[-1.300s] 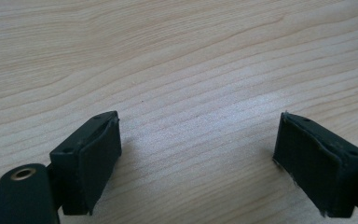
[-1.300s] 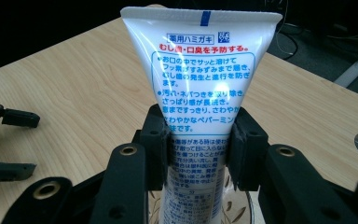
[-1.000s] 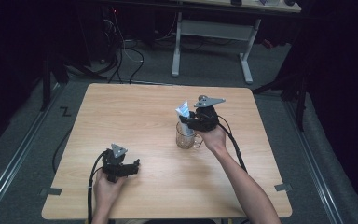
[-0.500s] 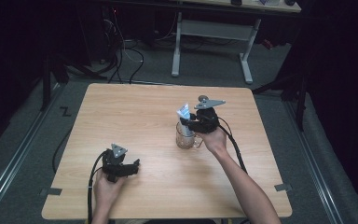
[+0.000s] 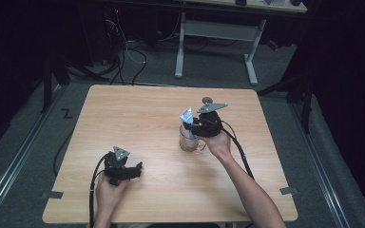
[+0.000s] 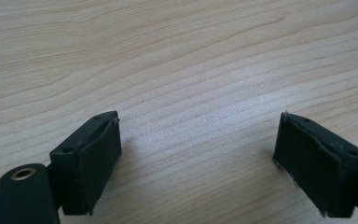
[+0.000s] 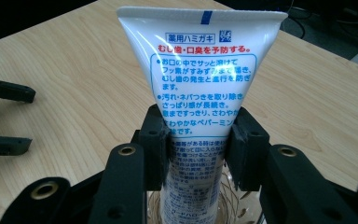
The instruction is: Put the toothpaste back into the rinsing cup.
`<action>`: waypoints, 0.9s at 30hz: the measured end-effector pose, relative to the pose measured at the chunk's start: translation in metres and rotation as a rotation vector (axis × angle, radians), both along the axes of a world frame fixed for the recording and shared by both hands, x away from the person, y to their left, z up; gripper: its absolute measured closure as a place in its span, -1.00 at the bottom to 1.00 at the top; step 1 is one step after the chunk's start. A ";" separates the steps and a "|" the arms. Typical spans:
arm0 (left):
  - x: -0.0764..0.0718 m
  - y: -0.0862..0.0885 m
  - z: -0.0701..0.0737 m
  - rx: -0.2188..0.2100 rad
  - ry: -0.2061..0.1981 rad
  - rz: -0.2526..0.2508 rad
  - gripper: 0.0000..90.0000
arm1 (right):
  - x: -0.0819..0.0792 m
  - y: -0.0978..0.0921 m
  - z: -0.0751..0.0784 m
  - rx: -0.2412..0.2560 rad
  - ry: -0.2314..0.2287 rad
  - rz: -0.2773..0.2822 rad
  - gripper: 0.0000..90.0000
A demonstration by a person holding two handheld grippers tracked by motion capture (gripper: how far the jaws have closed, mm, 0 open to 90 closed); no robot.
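A white toothpaste tube (image 7: 200, 93) is clamped between the jaws of the right gripper (image 7: 198, 149), with its flat crimped end up and its lower part inside a clear glass mug (image 5: 189, 140) that stands near the middle of the wooden table (image 5: 123, 109). Whether the tube already touches the bottom of the mug cannot be told. The step in hand is judged to be the placing of the tube into the mug. To do it well, the tube should be kept upright and lowered straight until it is supported by the glass, and only then should the jaws be released; a sideways pull should be avoided, because the mug could be tipped by it.

The left gripper (image 5: 121, 168) is held low over the table near the front edge, well apart from the mug, with its jaws spread wide and nothing between them.

The table surface is of pale wood grain and bare around the mug. The room around it is dark; a grey floor, cables (image 5: 123, 52) and the white legs of a desk (image 5: 216, 42) are seen behind the table
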State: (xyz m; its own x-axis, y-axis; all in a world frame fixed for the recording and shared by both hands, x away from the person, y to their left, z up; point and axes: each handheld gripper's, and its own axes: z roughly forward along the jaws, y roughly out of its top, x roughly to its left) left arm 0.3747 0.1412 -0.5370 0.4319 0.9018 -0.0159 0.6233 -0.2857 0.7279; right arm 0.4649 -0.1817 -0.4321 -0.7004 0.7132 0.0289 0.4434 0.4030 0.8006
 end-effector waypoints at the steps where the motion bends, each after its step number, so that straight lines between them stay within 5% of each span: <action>1: 0.000 0.000 0.000 0.000 0.000 0.000 -0.67 | 0.000 0.000 -0.001 0.000 0.005 0.002 0.40; 27: 0.000 0.000 0.000 0.000 0.000 0.001 -0.67 | -0.005 -0.006 -0.015 -0.019 0.027 -0.002 0.35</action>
State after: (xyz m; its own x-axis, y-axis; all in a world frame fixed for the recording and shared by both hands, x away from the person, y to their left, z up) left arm 0.3747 0.1411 -0.5370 0.4314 0.9020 -0.0159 0.6236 -0.2854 0.7278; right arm 0.4599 -0.1880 -0.4473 -0.6978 0.7155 0.0340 0.4655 0.4169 0.7807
